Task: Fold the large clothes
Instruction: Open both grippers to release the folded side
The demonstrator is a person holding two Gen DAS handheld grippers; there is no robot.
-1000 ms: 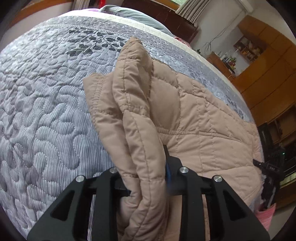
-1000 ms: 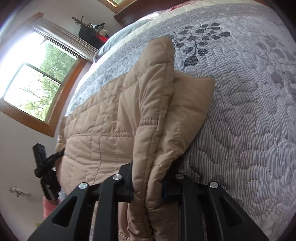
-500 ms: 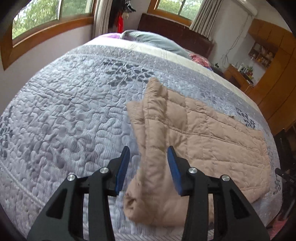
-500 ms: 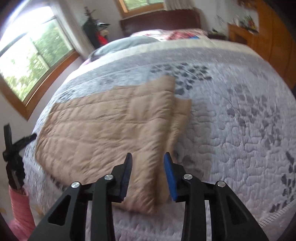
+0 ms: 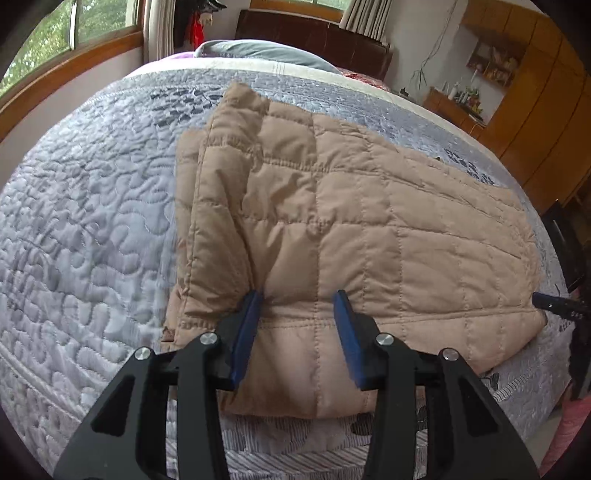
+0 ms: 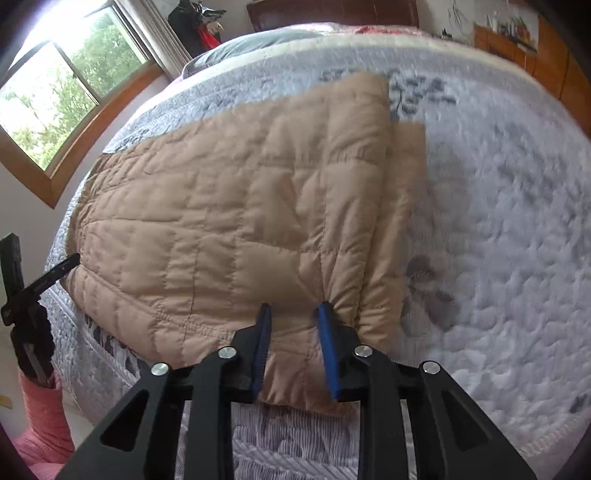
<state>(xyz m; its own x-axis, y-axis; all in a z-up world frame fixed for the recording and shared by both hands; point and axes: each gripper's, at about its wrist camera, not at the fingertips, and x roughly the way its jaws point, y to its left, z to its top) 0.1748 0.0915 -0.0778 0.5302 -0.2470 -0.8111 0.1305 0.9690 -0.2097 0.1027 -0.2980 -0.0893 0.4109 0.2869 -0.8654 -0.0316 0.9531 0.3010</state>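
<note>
A tan quilted jacket (image 5: 354, 236) lies folded flat on the grey quilted bedspread (image 5: 81, 236), near the bed's front edge. It also shows in the right wrist view (image 6: 236, 221). My left gripper (image 5: 297, 306) is open over the jacket's near left end, jaws apart with nothing between them. My right gripper (image 6: 293, 314) is open over the jacket's near right end, beside its folded edge. Each gripper shows at the edge of the other's view: the right one (image 5: 557, 304) and the left one (image 6: 33, 288).
The bedspread (image 6: 498, 229) stretches back to pillows (image 5: 266, 53) and a dark headboard (image 5: 314, 33). A window (image 6: 55, 96) is on the left wall. Wooden cabinets (image 5: 539, 110) stand at the right. A pink sleeve (image 6: 44, 413) shows at the lower left.
Both grippers have let go of the jacket's folded edge and opened. They have pulled back and up, and the jacket now lies flat on the bed.
</note>
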